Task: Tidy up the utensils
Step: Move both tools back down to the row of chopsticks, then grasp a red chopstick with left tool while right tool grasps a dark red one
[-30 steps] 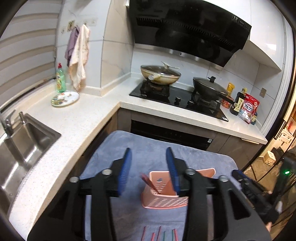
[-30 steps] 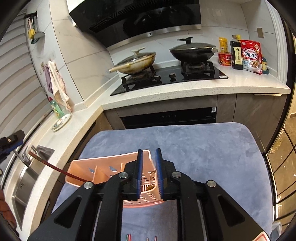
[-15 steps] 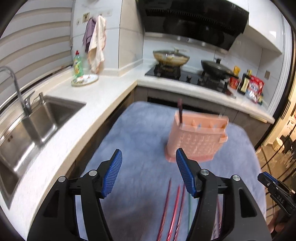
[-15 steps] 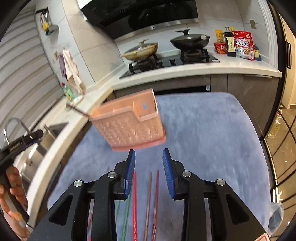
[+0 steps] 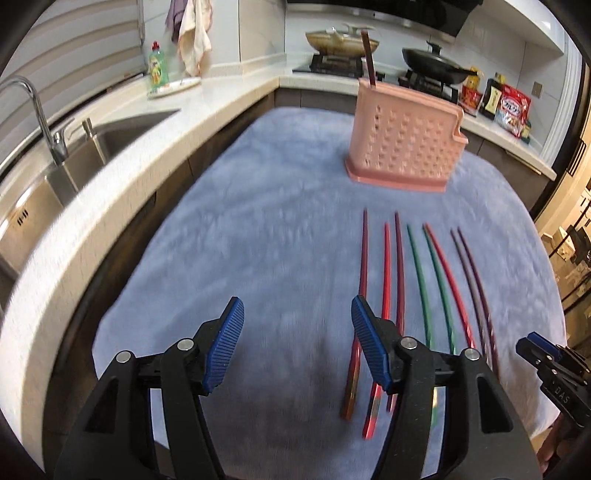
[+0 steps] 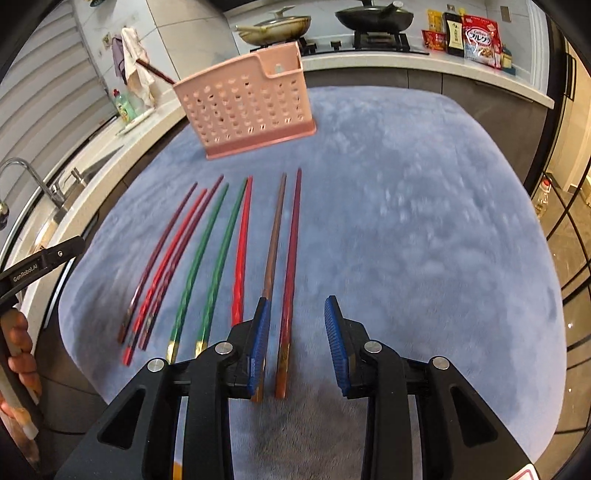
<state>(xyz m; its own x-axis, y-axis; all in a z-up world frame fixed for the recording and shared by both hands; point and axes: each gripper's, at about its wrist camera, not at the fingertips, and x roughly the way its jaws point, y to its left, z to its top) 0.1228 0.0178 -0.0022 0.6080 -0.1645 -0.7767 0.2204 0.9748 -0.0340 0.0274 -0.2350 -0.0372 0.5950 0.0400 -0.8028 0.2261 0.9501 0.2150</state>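
Eight loose chopsticks (image 6: 221, 254), in maroon, red, green and brown plastic, lie side by side in a row on the blue-grey plush cloth (image 6: 406, 221) that covers the table in front of me. Beyond their far tips stands the pink perforated plastic utensil holder (image 6: 247, 110), upright on the cloth, with one dark red chopstick (image 5: 369, 59) poking out of its top corner. My left gripper (image 5: 297, 343) hovers with its blue ribbed pads spread wide over bare cloth, just left of the row, pinching nothing. My right gripper (image 6: 297, 343) is parted more narrowly; the rightmost dark red chopstick (image 6: 291, 258) runs into the gap between its pads, but neither pad presses on it. Past the table, a white stone counter (image 5: 122, 147) carries a steel sink (image 5: 74, 147), a green dish-soap bottle (image 5: 158, 62) and, farther back, a stove with two pans (image 6: 321, 18).
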